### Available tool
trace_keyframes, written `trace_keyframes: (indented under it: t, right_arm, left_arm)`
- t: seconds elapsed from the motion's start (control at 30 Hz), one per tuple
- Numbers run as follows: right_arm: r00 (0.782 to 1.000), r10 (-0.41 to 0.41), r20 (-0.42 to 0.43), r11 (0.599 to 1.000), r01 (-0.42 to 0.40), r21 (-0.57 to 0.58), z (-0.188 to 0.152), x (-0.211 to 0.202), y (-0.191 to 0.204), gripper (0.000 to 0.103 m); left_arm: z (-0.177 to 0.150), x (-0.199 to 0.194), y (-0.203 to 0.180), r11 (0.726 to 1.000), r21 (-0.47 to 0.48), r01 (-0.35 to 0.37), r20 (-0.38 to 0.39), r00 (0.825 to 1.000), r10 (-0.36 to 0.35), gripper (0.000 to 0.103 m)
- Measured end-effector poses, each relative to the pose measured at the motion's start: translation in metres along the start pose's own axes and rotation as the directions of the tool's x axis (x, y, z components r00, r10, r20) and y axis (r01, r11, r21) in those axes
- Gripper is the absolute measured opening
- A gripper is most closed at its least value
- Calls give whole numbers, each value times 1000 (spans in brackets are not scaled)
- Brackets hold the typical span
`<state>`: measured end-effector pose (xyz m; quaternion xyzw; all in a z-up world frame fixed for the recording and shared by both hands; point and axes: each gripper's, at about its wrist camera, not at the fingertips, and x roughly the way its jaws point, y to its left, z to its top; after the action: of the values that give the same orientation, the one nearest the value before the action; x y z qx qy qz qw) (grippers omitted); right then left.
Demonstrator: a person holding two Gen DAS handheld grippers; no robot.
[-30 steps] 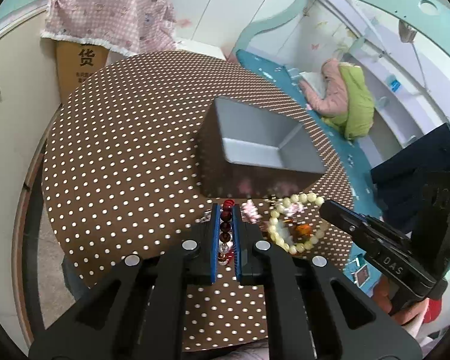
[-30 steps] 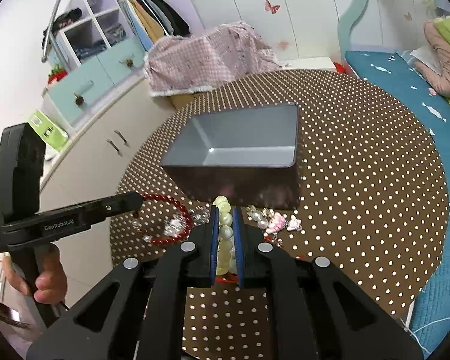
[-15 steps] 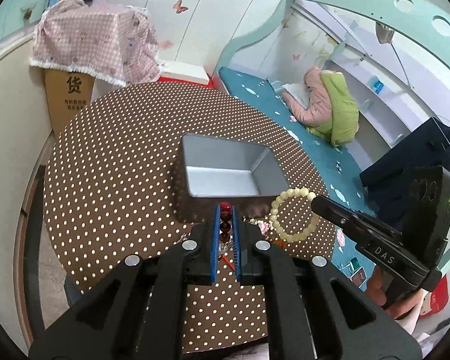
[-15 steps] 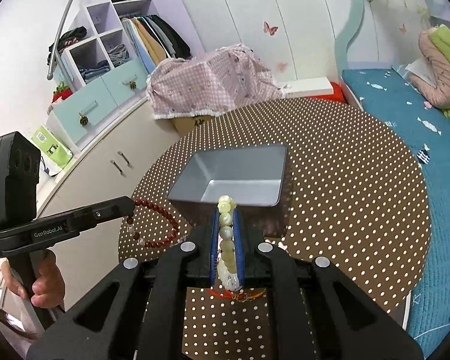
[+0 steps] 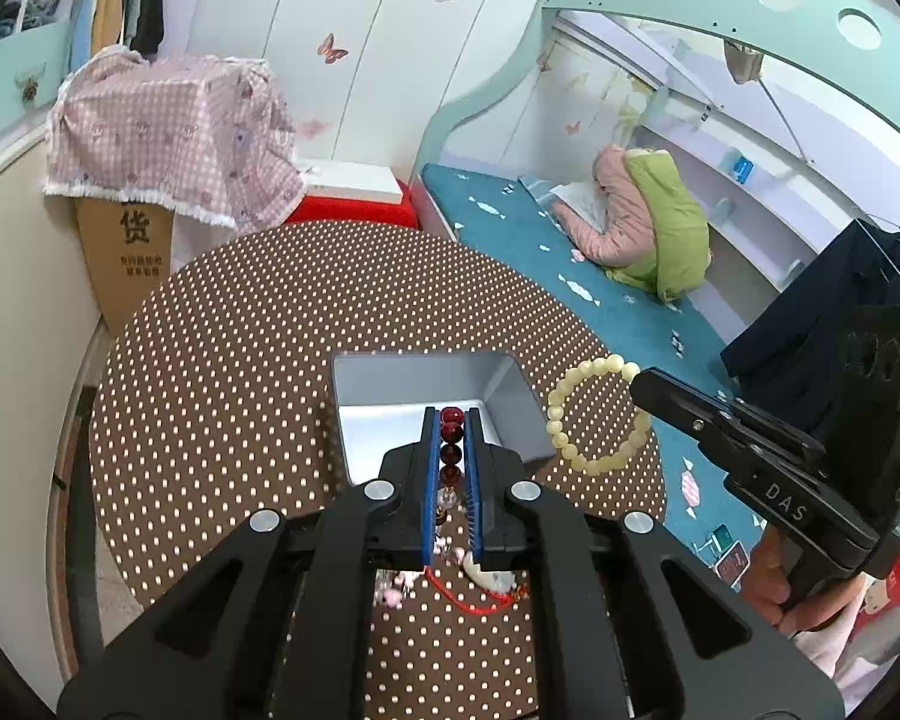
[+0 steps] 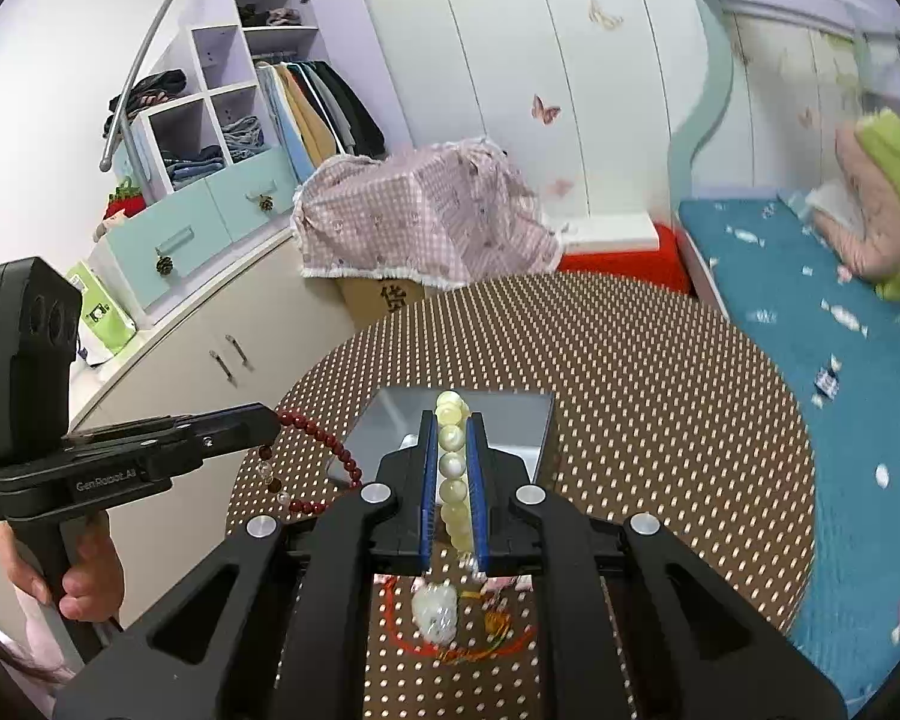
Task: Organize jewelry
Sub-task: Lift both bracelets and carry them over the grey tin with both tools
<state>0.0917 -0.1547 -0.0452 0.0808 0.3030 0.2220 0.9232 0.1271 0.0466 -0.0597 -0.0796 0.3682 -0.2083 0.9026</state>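
The left tool is clamped on a dark red bead bracelet, whose beads run in a line between the 2 blue-lined fingers, with clear beads low in the gap. In the right wrist view the same bracelet hangs as a loop from that tool's tip, above the desk edge and just left of the box. The right tool grips a pale yellow-green bead bracelet, the beads stacked between its pads; in the left wrist view this bracelet hangs as an open ring from the tool's tip, just right of the box and above the desk. Below both tools, on the brown polka-dot desk, lie a thin red cord necklace with a white pendant and some small pink pieces. Just beyond the fingertips sits an open grey metal box, rectangular, its visible inside bare; both bracelets are held near its near rim, neither inside it. Farther off, past the desk, stands a cardboard carton draped with a pink checked cloth, a teal bed with a pink and green jacket, and white wardrobe doors with butterfly stickers.
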Motion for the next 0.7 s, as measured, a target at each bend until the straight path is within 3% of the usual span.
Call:
trace_keyframes:
  t: [0.23,0.7]
  right_arm:
    - [1000,-13,12,1000,13,-10,10,16,-6,8]
    - [989,-20,-146,997,29,64,-5,74,-28,8]
  left_arm:
    - [15,20,3,1000,0,-9,-9,1000,9,8]
    - [7,90,28,997,-58,-41,-151,988,32,8]
